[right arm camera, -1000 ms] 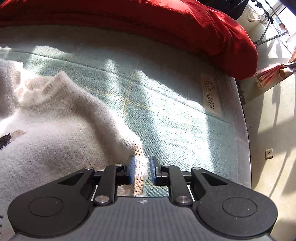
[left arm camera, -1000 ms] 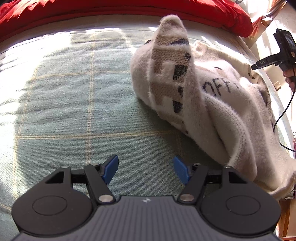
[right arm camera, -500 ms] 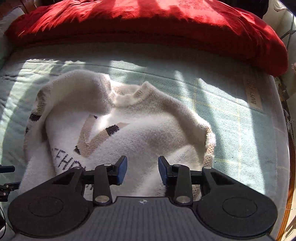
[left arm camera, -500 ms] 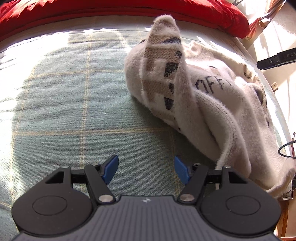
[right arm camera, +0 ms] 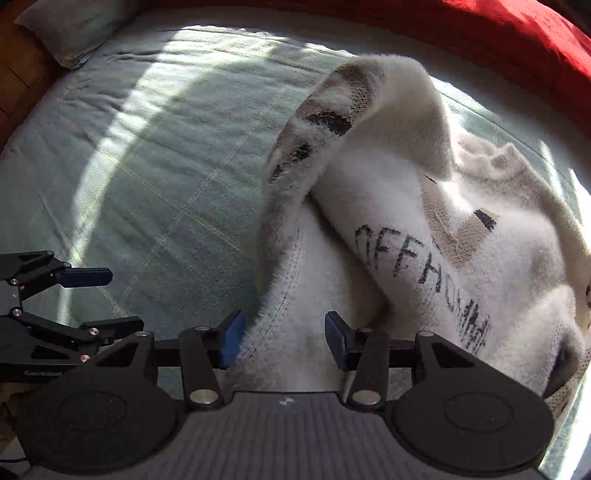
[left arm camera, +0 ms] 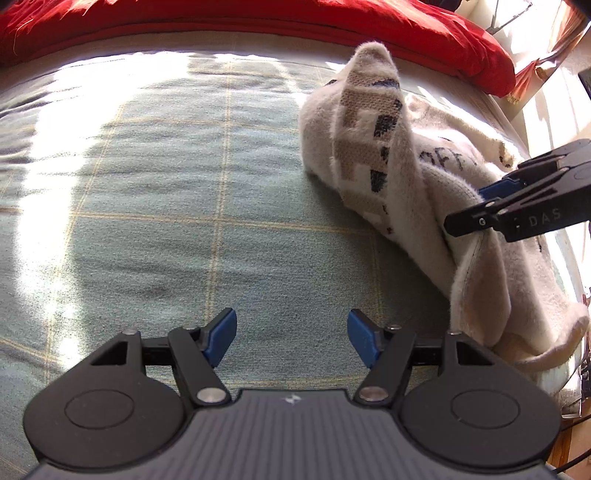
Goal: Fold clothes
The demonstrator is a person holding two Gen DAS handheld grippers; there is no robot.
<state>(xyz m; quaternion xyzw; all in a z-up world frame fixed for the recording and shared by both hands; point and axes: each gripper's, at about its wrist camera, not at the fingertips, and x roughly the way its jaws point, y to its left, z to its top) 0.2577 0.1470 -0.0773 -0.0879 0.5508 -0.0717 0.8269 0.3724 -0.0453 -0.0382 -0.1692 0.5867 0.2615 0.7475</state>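
A fluffy cream sweater (left arm camera: 406,173) with tan and black marks and black lettering lies bunched on the green checked bedcover (left arm camera: 184,184), one sleeve draped over its body. My left gripper (left arm camera: 291,336) is open and empty, low over the bare cover to the left of the sweater. My right gripper (right arm camera: 282,339) is open, its jaws standing either side of the sweater's (right arm camera: 424,221) near hem edge. It also shows at the right edge of the left wrist view (left arm camera: 491,203). The left gripper shows at the left of the right wrist view (right arm camera: 107,299).
A red duvet (left arm camera: 258,18) lies bunched along the far side of the bed. A grey pillow (right arm camera: 74,26) sits at the far left corner. The bed's right edge and the sunlit floor (left arm camera: 554,99) lie just past the sweater.
My right gripper let go of the sweater's far edge, opened, and swung round to the near hem by the left gripper. The left gripper stayed open and barely moved.
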